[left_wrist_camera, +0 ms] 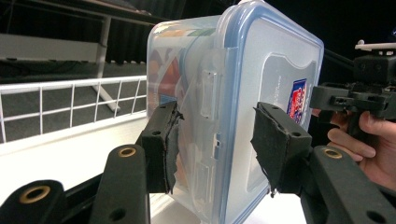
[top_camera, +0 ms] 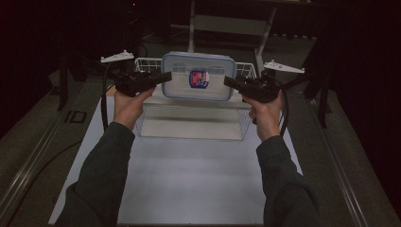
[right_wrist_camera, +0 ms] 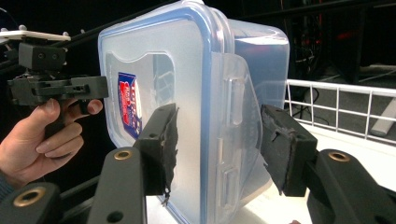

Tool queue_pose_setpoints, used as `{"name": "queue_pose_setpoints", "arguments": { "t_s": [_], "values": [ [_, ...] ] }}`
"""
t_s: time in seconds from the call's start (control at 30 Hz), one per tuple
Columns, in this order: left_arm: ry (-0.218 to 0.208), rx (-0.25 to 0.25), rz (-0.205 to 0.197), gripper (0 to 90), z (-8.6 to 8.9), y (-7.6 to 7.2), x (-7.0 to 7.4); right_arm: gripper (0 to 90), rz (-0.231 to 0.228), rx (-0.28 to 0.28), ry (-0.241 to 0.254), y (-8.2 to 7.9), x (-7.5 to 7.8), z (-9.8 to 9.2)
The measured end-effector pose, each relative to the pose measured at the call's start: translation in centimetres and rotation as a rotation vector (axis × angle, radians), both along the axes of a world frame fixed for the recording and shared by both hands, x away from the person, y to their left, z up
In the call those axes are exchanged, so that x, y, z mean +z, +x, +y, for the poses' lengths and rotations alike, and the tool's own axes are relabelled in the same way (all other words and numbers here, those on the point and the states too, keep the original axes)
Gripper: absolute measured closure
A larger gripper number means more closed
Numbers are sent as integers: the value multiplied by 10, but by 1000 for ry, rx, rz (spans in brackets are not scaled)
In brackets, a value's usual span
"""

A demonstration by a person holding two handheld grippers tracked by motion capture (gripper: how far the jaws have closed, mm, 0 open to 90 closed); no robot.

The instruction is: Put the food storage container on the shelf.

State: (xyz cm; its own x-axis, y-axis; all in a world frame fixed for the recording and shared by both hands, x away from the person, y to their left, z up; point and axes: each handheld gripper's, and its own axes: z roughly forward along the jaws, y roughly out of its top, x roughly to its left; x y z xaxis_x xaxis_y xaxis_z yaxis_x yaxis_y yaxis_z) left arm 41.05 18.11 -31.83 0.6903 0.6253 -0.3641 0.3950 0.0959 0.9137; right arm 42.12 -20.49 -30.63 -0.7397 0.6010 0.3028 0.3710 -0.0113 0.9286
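Plastic box: I hold a clear lidded box [top_camera: 198, 76] with a blue seal and a red-and-blue sticker, tipped on edge so its lid faces me, up in the air above the wire basket [top_camera: 243, 71].
Contents: something colourful shows through the wall in the left gripper view; I cannot tell what.
Left gripper [top_camera: 163, 77]: pinching the box's left side, one pad [left_wrist_camera: 164, 144] on the body and the other on the lid, either side of the latch [left_wrist_camera: 208, 93].
Right gripper [top_camera: 230, 82]: clamped the same way on the opposite side, pads [right_wrist_camera: 161, 147] squeezing lid and body across that latch.
Progress: I judge the box picked up and carried between both grippers; setting it down is left, probably into the basket or on the white shelf [top_camera: 189, 100] under it.
Not done: box touches nothing but the pads; both latches look closed.
Surroundings: white table [top_camera: 189, 179] below, dark room around it.
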Motion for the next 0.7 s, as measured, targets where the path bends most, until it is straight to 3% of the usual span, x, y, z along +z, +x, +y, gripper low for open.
{"name": "queue_pose_setpoints", "arguments": {
  "t_s": [0.47, 0.7],
  "values": [
    [15, 13, 74, 512, 1, 7, -12, 475, 100, -7, -25, 9, -18, 4],
    [-3, 16, 91, 511, 1, 8, -14, 475, 105, -15, -21, 10, -18, 4]
  ]
}}
